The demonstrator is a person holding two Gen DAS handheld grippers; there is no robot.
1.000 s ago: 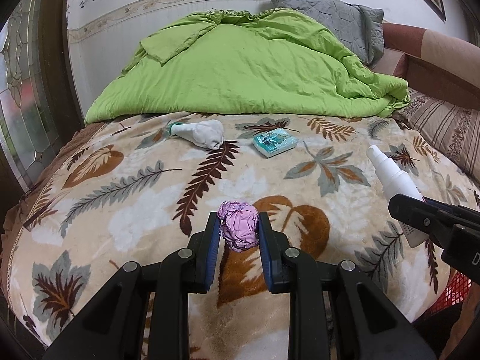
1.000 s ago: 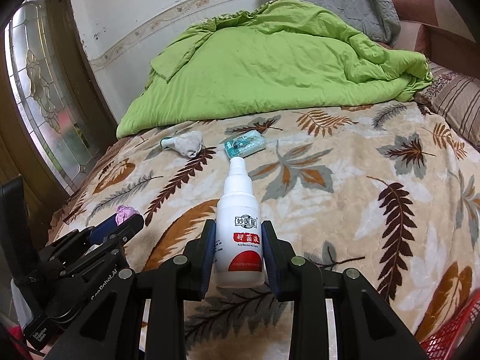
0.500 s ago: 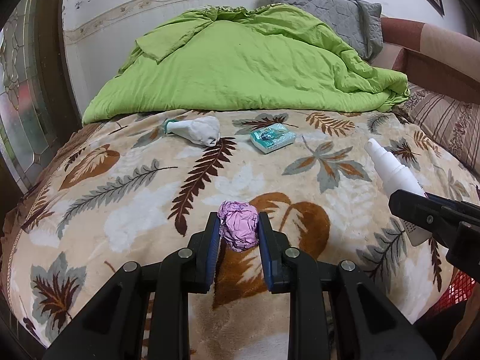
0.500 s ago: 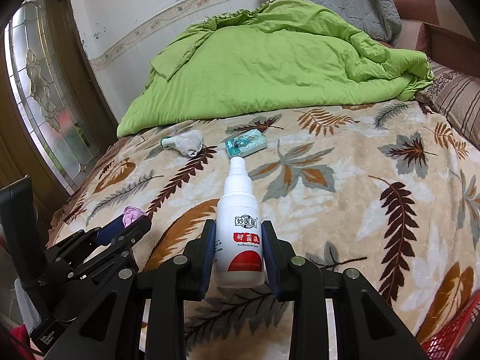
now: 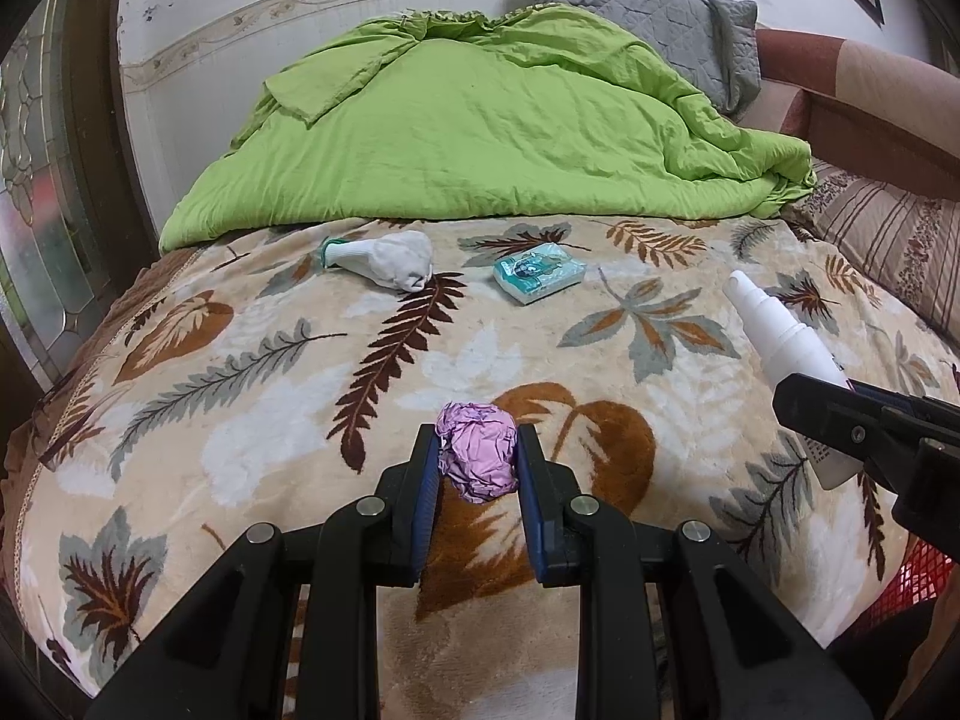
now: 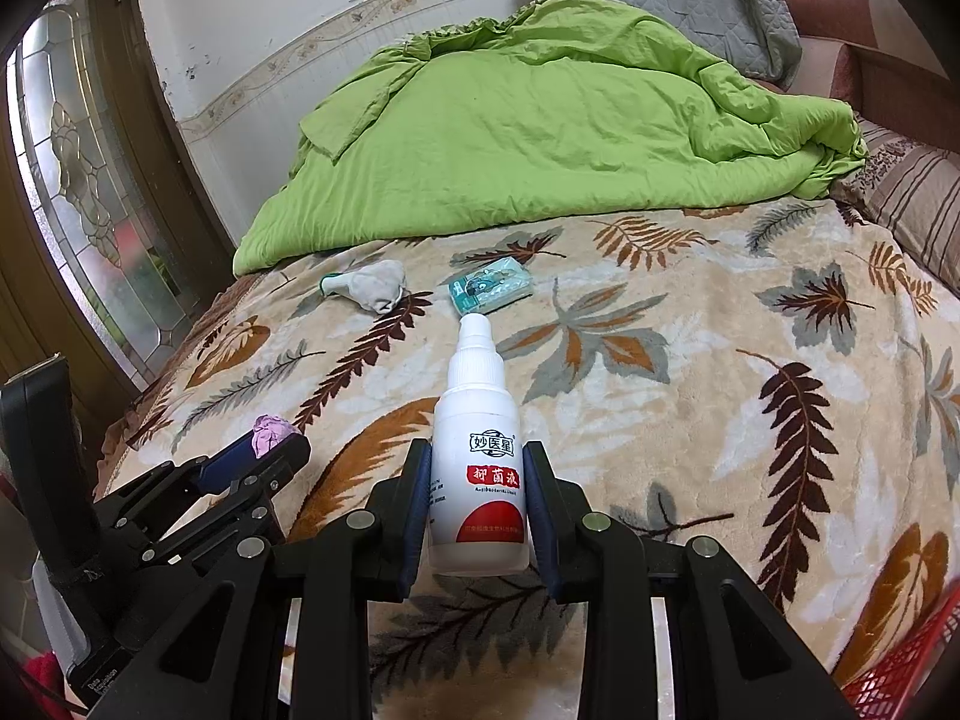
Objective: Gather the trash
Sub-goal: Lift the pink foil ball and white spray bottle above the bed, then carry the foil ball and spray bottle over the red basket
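Observation:
My left gripper [image 5: 477, 450] is shut on a crumpled pink wrapper [image 5: 478, 455], held just above the leaf-patterned blanket [image 5: 252, 396]. From the right wrist view the same wrapper [image 6: 271, 431] shows at the left gripper's tip. My right gripper [image 6: 479, 480] is shut on a white spray bottle [image 6: 478, 468] with a red label, nozzle pointing away; that bottle [image 5: 780, 330] also appears at the right of the left wrist view. Farther up the bed lie a white balled sock [image 5: 390, 257] and a teal tissue pack [image 5: 539, 271].
A rumpled green duvet [image 5: 492, 126] and a grey pillow [image 5: 648, 12] cover the far end of the bed. A striped cushion [image 5: 894, 240] lies at the right. A red mesh basket [image 6: 906, 672] sits at the near right corner. A patterned glass door [image 6: 78, 180] stands left.
The left wrist view has shifted slightly, the bed appearing a little lower in frame. Both grips are unchanged and the right gripper has stayed put.

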